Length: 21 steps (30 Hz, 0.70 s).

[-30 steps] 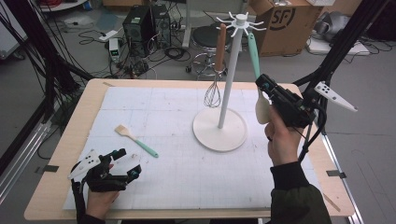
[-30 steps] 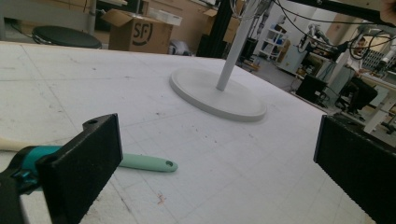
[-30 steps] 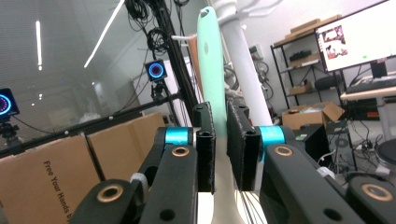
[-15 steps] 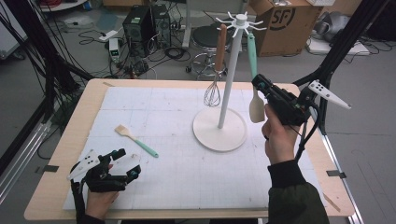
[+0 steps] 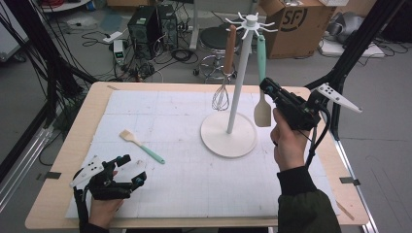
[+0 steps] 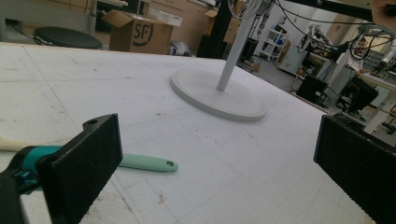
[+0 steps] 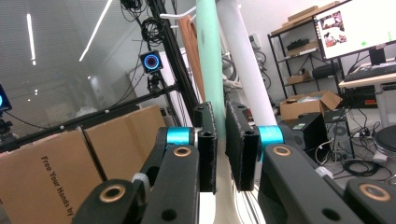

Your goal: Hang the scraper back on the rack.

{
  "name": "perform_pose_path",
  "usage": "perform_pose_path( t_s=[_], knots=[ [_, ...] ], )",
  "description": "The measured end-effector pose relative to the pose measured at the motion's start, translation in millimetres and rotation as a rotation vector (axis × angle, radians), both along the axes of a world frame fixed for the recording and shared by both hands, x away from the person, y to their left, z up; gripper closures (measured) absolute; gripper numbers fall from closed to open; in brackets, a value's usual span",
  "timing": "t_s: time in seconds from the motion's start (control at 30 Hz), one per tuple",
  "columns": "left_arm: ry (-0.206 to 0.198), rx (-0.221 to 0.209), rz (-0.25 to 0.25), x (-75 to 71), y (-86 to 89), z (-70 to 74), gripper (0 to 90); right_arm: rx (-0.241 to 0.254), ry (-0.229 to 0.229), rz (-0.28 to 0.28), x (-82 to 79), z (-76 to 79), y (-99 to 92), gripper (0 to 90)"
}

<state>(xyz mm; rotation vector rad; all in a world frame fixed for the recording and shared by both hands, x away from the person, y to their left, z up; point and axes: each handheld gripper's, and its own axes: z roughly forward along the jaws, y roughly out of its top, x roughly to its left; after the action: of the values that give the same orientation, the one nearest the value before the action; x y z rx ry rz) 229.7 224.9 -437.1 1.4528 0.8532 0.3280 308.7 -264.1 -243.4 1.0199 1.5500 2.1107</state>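
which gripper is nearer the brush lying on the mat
Left. The left gripper sits open just below the brush, near its green handle. The right gripper is across the mat, clamped on the hanging spatula.

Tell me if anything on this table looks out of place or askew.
One thing stands out: the brush with a mint handle lies flat on the mat, apart from the rack, where the whisk and the spatula hang. The right gripper is shut on the spatula's handle. Nothing looks spilled or damaged.

Lab: black frame (image 5: pixel 46 73) at 9 o'clock, computer tower (image 5: pixel 145 26) and floor cables (image 5: pixel 97 36) at 11, boxes (image 5: pixel 296 24) at 1, monitor (image 7: pixel 357 25), shelves (image 7: pixel 299 60).
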Motion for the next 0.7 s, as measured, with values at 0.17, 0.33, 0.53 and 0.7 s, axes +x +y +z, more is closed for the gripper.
perform_pose_path(
  t_s=[0.17, 0.33, 0.53, 0.7],
  knots=[
    [0.0, 0.0, 0.0, 0.0, 0.0, 0.0, 1.7, 0.007, 0.003, 0.006, 0.5, -0.2, 0.4, 84.7],
    [0.001, 0.0, -0.001, 0.0, 0.1, 0.1, 1.7, 0.014, 0.009, 0.021, 1.8, -0.8, 1.2, 84.7],
    [0.001, 0.001, 0.001, -0.2, -0.1, 0.1, 1.7, 0.026, 0.027, 0.001, 3.1, -2.0, 0.9, 80.5],
    [0.0, 0.002, 0.001, -0.3, -0.1, 0.2, 1.7, 0.021, 0.031, -0.061, 0.9, -6.4, -0.8, 70.2]
  ],
)
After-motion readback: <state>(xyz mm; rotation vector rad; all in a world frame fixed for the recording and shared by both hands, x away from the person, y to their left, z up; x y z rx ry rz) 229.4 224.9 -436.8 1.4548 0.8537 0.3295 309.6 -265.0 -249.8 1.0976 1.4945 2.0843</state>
